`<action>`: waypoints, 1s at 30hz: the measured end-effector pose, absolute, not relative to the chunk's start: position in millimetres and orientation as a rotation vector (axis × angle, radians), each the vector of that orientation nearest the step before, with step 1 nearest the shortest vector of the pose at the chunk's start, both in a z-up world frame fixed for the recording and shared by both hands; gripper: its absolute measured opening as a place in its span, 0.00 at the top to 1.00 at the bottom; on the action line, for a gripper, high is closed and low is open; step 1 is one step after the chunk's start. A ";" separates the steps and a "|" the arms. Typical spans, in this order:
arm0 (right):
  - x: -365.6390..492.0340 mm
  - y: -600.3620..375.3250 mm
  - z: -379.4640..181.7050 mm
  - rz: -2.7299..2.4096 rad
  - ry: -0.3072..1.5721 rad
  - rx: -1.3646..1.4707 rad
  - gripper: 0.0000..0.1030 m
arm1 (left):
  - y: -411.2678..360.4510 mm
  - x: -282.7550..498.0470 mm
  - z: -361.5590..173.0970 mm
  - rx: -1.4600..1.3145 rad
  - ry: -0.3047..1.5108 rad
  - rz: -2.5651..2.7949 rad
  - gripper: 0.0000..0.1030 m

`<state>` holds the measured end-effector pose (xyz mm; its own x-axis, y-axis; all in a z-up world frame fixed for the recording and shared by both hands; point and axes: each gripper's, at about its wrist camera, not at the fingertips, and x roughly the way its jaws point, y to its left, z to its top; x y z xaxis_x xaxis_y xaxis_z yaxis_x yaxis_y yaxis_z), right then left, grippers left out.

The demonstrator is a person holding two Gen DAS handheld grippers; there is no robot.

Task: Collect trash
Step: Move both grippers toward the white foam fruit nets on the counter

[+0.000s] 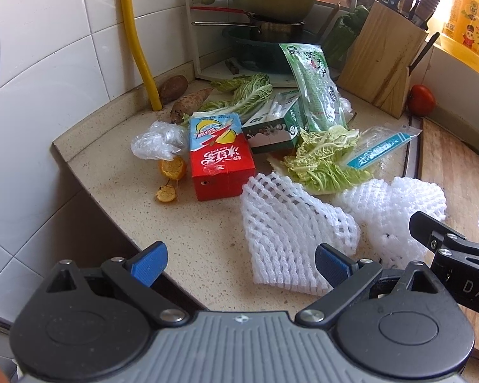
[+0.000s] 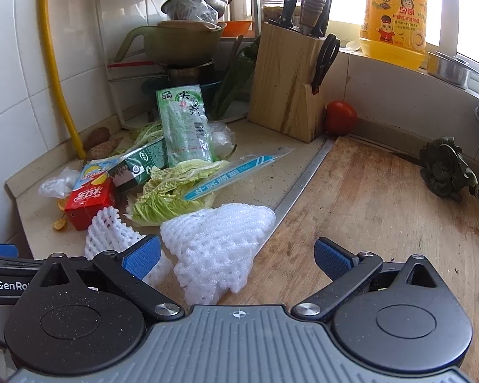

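Observation:
Trash litters the beige counter point(image 1: 118, 191): a red iced-tea carton point(image 1: 218, 156), a green box point(image 1: 271, 124), a green plastic packet point(image 1: 316, 89), cabbage leaves point(image 1: 322, 159), a blue-striped clear wrapper point(image 1: 380, 146), orange peel point(image 1: 172, 167), a crumpled clear bag point(image 1: 156, 140) and two white foam nets point(image 1: 284, 233) point(image 1: 396, 210). My left gripper point(image 1: 241, 266) is open, low over the near net. My right gripper point(image 2: 236, 258) is open just in front of the other foam net point(image 2: 217, 239), nothing between its fingers.
A wooden cutting board point(image 2: 383, 207) fills the right side, with a dark leafy vegetable point(image 2: 444, 169) on it. A knife block point(image 2: 290, 83), a tomato point(image 2: 341, 117), a yellow detergent bottle point(image 2: 394, 16), a rack of stacked pots point(image 2: 182, 44), a yellow hose point(image 2: 60, 79) and sweet potatoes point(image 1: 188, 102) stand behind.

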<state>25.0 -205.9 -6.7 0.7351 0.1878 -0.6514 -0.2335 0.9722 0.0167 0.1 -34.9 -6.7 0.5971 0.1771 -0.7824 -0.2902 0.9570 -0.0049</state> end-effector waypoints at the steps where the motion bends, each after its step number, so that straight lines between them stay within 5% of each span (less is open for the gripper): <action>1: 24.6 -207.0 -7.2 0.234 0.711 -0.068 0.00 | -36.5 -0.7 -7.1 -0.135 0.889 0.273 0.05; 30: 42.5 -227.8 -10.1 0.397 0.678 -0.131 0.03 | -67.3 -5.7 -10.5 -0.068 0.857 0.281 0.05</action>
<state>42.5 -227.8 -10.1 0.7072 0.3144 -0.6332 -0.3985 0.9171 0.0103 -5.7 -67.3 -10.5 0.6205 0.2165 -0.7537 -0.2711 0.9611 0.0529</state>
